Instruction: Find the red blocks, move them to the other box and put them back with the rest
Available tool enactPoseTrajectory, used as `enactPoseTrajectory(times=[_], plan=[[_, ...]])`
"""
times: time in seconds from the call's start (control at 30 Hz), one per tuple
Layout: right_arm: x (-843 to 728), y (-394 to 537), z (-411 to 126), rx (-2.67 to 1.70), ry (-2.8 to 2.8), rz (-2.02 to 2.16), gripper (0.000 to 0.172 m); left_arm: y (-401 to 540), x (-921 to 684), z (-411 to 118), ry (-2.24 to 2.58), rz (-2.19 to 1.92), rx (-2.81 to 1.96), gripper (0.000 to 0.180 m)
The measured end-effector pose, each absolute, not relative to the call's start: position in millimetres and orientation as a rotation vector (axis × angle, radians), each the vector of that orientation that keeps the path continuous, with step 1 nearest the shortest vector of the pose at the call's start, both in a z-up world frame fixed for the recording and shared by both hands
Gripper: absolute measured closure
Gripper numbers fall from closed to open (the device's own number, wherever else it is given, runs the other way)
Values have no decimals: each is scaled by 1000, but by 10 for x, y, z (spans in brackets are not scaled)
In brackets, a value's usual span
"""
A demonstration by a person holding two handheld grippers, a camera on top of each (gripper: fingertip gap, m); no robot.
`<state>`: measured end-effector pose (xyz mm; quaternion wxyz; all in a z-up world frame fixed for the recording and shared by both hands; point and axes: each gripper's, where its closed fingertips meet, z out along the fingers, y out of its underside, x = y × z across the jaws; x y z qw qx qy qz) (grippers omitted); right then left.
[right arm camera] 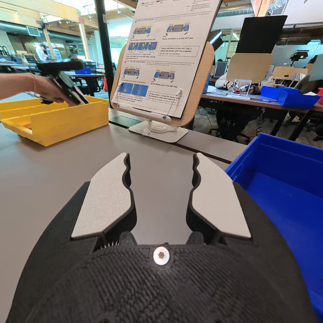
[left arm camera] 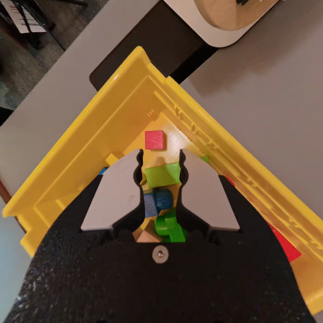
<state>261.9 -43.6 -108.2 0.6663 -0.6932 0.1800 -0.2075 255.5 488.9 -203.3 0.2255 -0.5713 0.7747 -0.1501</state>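
Note:
My left gripper (left arm camera: 160,151) is open and hangs down inside the yellow box (left arm camera: 104,104). A red cube (left arm camera: 154,139) lies on the box floor just beyond its fingertips, untouched. A light green block (left arm camera: 163,174) lies below, between the fingers, not gripped. Another red block (left arm camera: 288,248) lies against the right wall, partly hidden by the gripper. My right gripper (right arm camera: 161,155) is open and empty above the grey table (right arm camera: 52,174), left of the blue box (right arm camera: 279,174). In the right wrist view a hand holds the left gripper (right arm camera: 73,92) in the yellow box (right arm camera: 70,120).
Blue (left arm camera: 157,201), dark green (left arm camera: 167,227) and yellow (left arm camera: 111,158) blocks lie mixed in the yellow box. A wooden document stand (right arm camera: 162,70) with an instruction sheet stands at the table's far edge, between the boxes. Other tables and people are behind it.

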Motion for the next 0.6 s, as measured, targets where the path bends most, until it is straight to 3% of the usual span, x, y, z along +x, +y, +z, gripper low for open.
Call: enactPoseTrajectory(times=[0.27,0.37,0.6], plan=[[2654,-480,-1152,-1588,409,-481,103,5016,2690,-2397,2133,-344,-1675,142],[2659,-472,-1174,-1594,410,-477,103,5029,2714,-2450,2101,-330,-1668,154],[2650,-475,-1154,-1583,411,-473,104,5011,2645,-2162,2013,-391,-1637,154]])
